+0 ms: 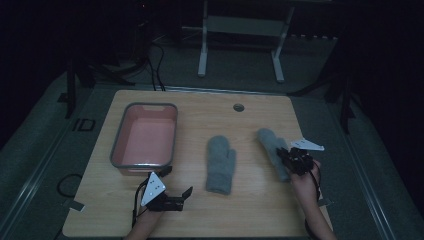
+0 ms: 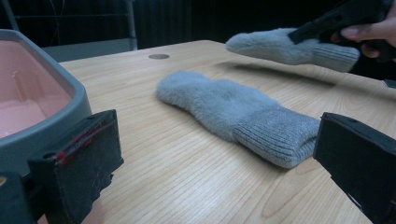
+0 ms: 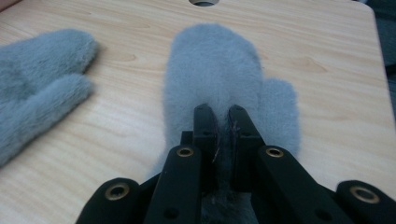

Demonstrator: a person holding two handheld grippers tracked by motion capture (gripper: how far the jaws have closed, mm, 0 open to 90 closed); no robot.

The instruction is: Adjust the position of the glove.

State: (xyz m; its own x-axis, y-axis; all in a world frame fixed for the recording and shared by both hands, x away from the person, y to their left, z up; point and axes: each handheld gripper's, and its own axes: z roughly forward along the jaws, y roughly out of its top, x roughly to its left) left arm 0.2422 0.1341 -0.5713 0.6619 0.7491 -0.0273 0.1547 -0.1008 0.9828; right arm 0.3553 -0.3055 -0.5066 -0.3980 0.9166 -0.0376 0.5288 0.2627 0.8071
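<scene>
Grey fleece mitten [image 3: 219,74] clamped in the right tool [image 3: 219,116], jaws pressed together on the fabric near the cuff end, fuzz squeezed between the two black pads. Seen from the left tool's camera, held mitten [image 2: 280,46] lifted clear of the counter [image 2: 187,177], shadow underneath, fingertip end pointing away from the hand [image 2: 369,32]. In the high view, same mitten [image 1: 270,142] toward the right side of the counter [image 1: 250,205], slanting up and left from the right tool [image 1: 287,156], grey three-cornered plate beside it.

Second grey mitten [image 1: 220,165] flat on the wood near the middle of the counter, thumb to the right, ribbed cuff toward the person, well apart from the held one. Same mitten [image 2: 233,114] lying between the spread jaws in the left tool's view, cuff nearest the camera, untouched.

Left tool [image 1: 176,184] low at the front left of the counter, jaws wide apart, nothing between them, pointing toward the flat mitten. Just beyond it, a grey-rimmed tub [image 1: 145,107] with a pink inside, nothing visible in it, standing at the counter's left; its rounded corner [image 2: 70,100] close beside the left jaw.

Small round hole [image 1: 238,107] in the wood near the far edge. Dim room, dark floor and a pale metal frame [image 1: 202,55] behind.
</scene>
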